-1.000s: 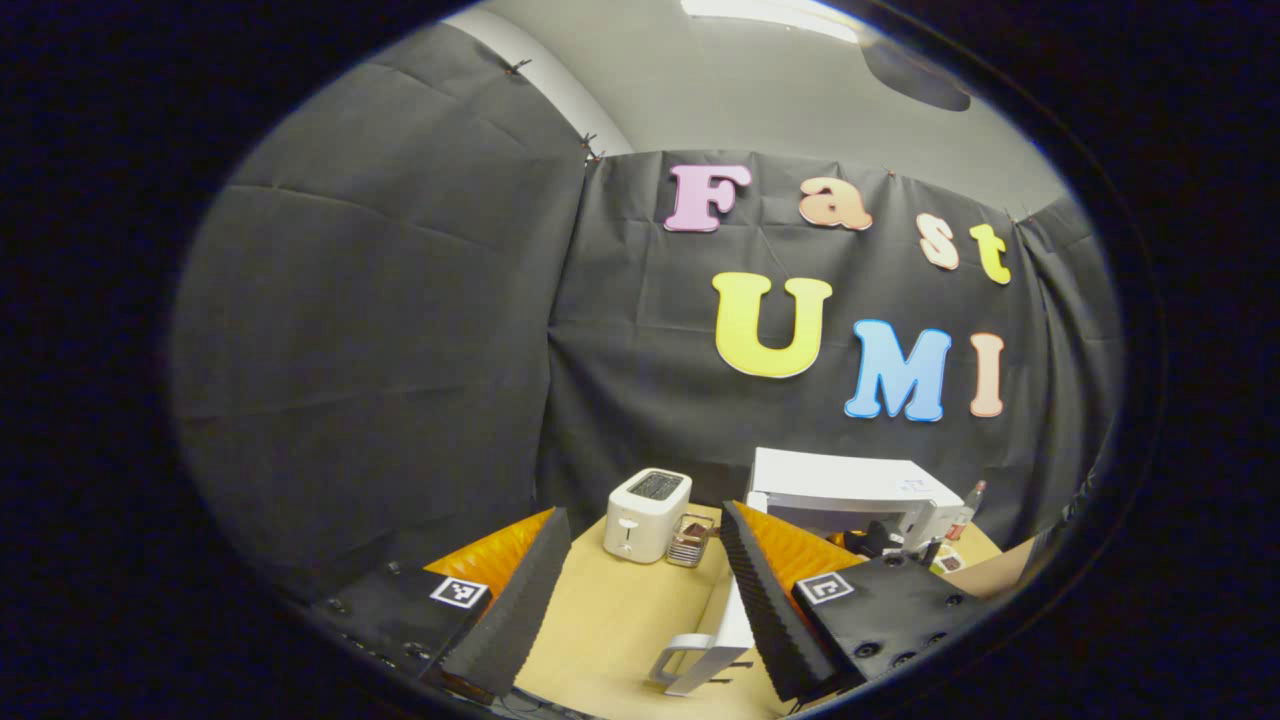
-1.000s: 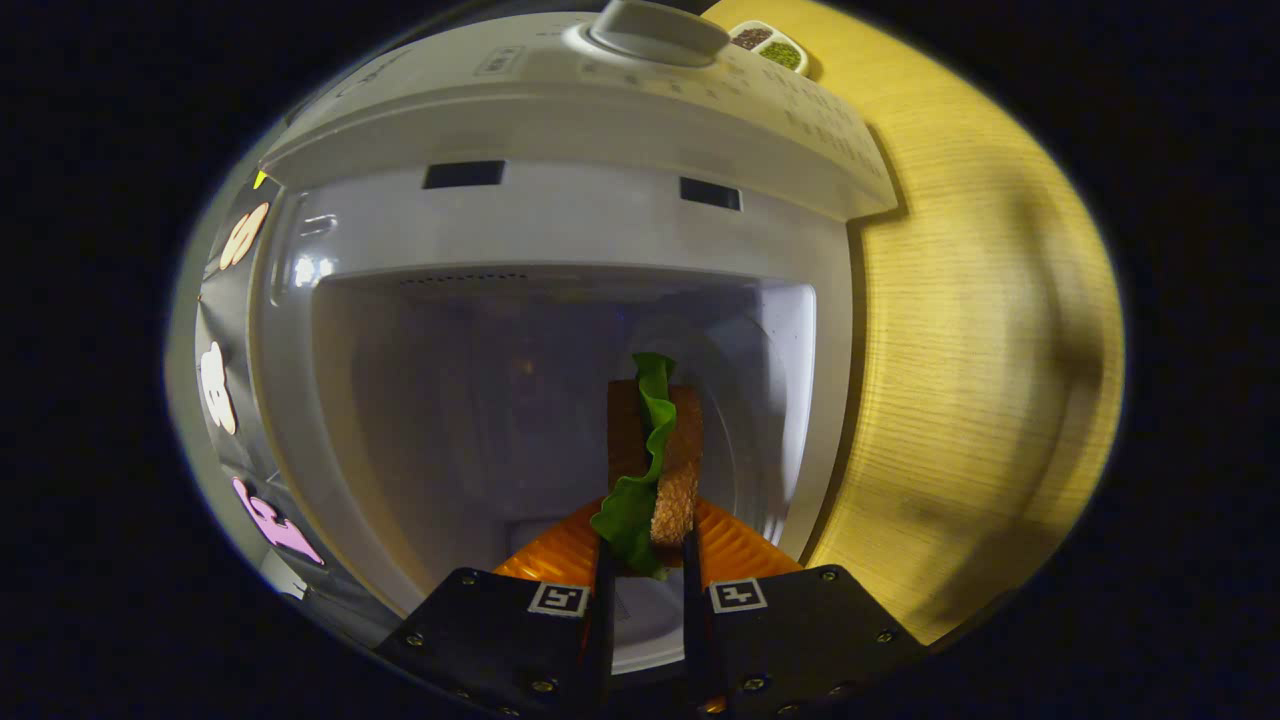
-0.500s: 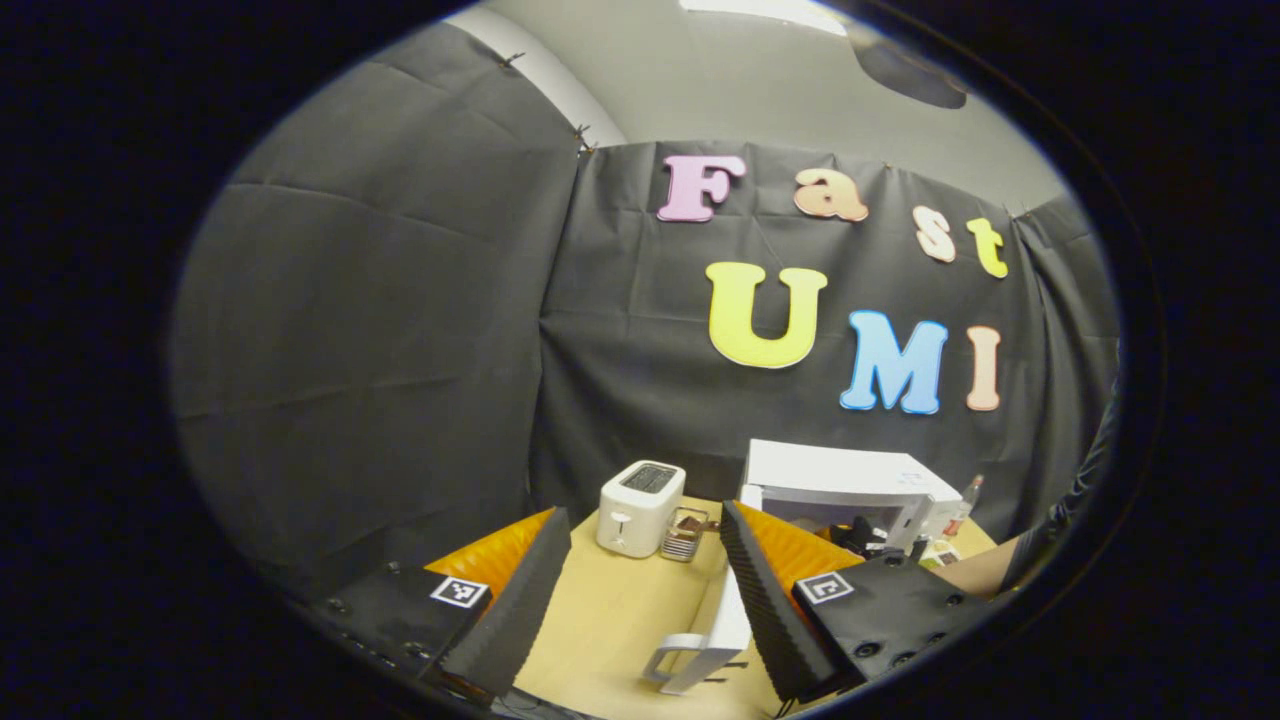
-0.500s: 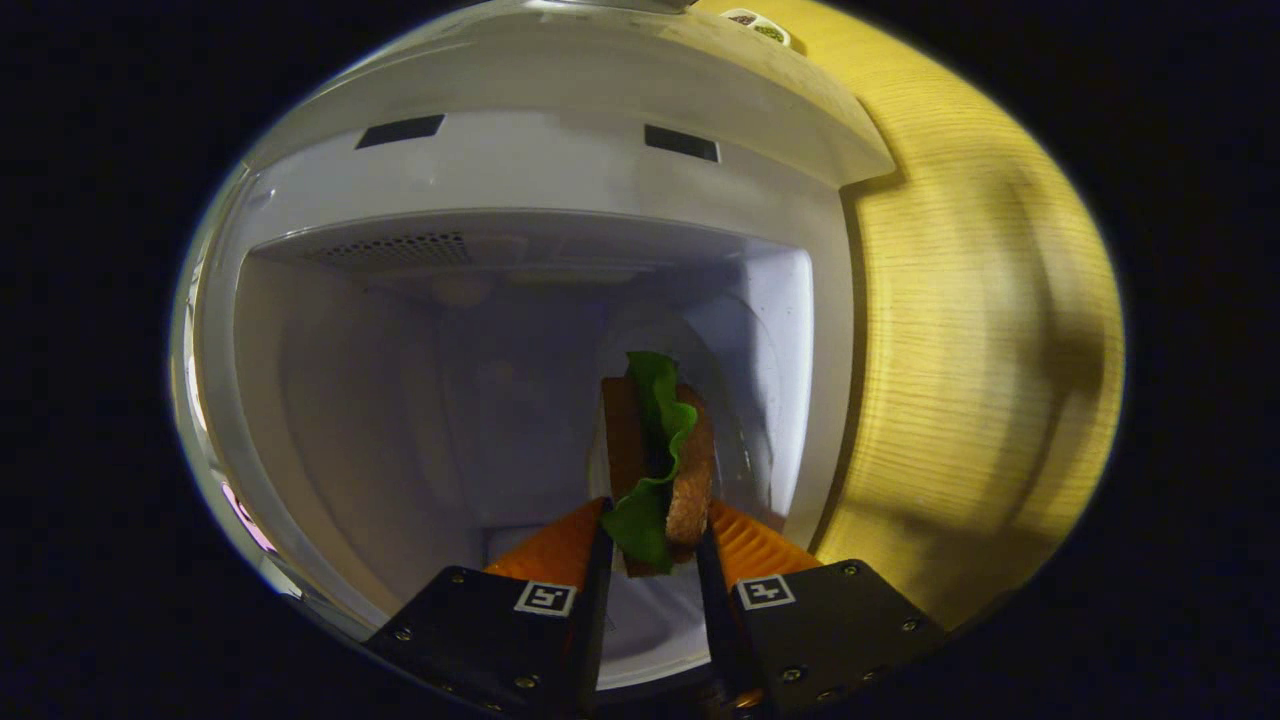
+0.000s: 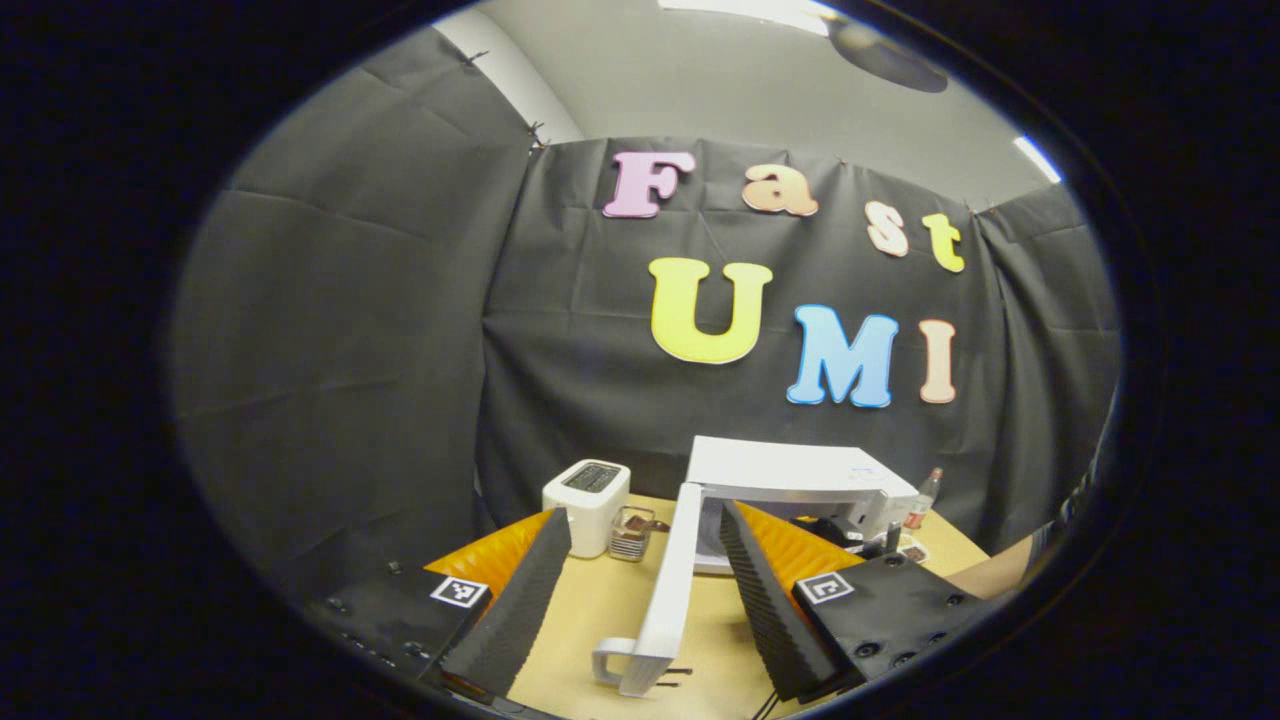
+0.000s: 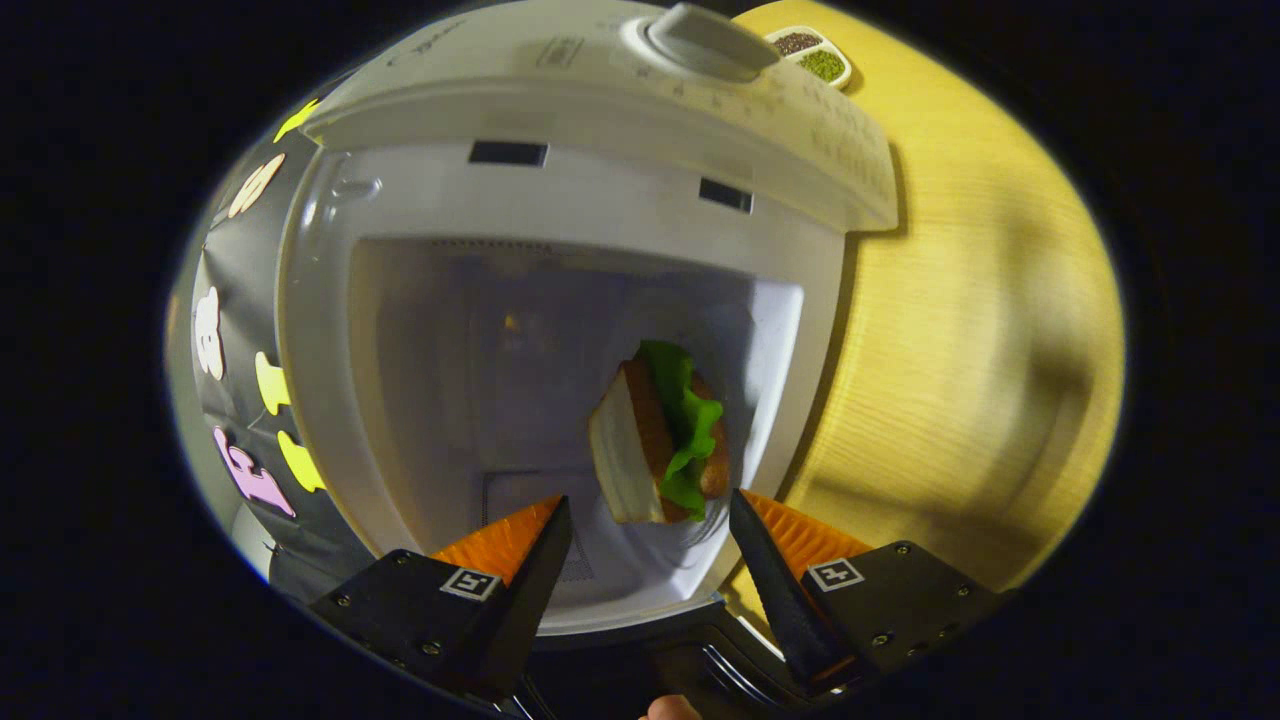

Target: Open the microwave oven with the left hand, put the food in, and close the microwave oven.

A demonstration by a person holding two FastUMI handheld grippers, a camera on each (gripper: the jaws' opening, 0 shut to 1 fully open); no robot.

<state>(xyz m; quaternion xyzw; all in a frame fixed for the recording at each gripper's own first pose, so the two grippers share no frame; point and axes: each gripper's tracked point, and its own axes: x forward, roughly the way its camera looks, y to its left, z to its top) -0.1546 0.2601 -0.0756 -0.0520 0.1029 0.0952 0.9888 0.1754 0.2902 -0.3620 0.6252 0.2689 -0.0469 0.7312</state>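
Note:
The white microwave [image 5: 790, 470] stands on the wooden table [image 5: 590, 610] with its door [image 5: 672, 570] swung wide open. The door's handle [image 5: 618, 663] juts out low between the fingers of my left gripper [image 5: 643, 512], which is open and holds nothing. In the right gripper view, a sandwich [image 6: 655, 440] of bread and green lettuce lies inside the microwave cavity [image 6: 480, 380]. My right gripper [image 6: 650, 500] hangs open just in front of it, both fingers clear of the food. From the left gripper view, the right gripper's dark body [image 5: 845, 528] shows at the microwave's opening.
A white toaster [image 5: 587, 490] and a small wire rack [image 5: 630, 535] stand left of the microwave. A bottle [image 5: 922, 495] stands to its right. A small dish of seasonings [image 6: 810, 55] sits on the table [image 6: 960, 330] past the control knob [image 6: 710, 40]. A forearm [image 5: 985, 577] reaches in.
My right gripper has opened and let go of the sandwich, which now lies in the cavity, and has drawn back a little. The left gripper has swung so the open door sits between its fingers.

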